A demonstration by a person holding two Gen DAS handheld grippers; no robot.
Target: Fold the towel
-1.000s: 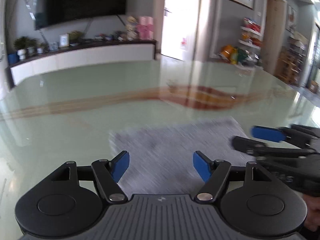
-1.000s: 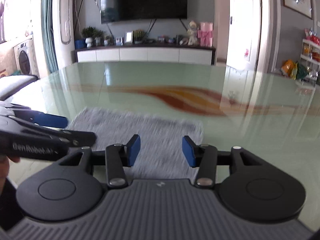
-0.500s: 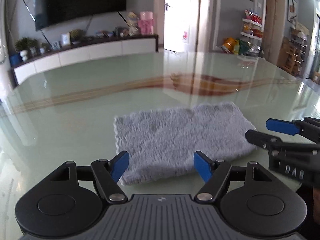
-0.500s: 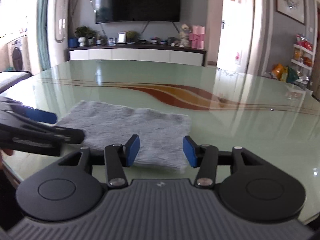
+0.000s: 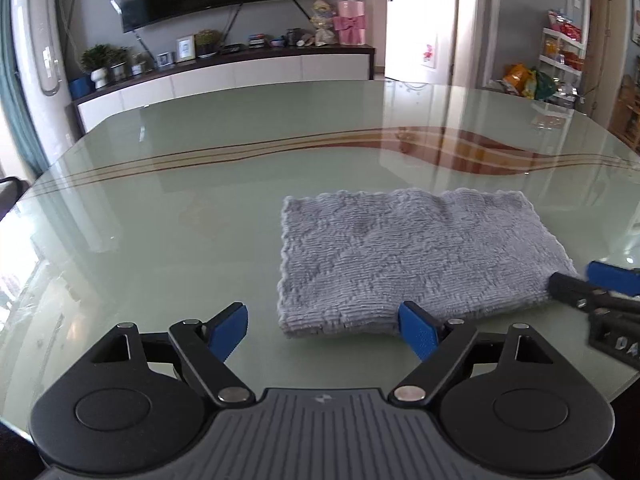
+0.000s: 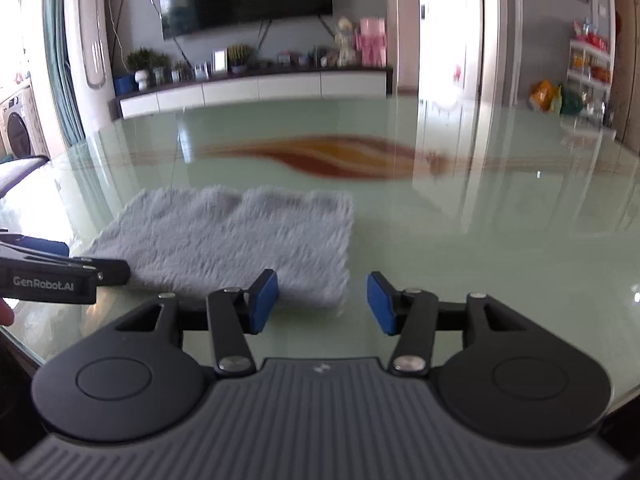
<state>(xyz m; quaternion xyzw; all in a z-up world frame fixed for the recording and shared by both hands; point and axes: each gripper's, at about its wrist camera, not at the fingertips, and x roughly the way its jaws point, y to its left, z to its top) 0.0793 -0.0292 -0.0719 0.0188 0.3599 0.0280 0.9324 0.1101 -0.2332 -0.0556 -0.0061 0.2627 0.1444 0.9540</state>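
The towel [image 5: 404, 264], grey and folded into a rectangle, lies flat on the glass table [image 5: 168, 208] near its front edge. The left gripper [image 5: 322, 330] hovers at the towel's near left corner, jaws spread wide and holding nothing. The right gripper [image 6: 322, 302] hovers at the towel's near right corner, likewise wide apart and empty.

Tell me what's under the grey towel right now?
The grey towel lies flat on the glass table. Nothing shows beneath its edges; the tabletop it covers is hidden. Both grippers, left and right, are open and off it.
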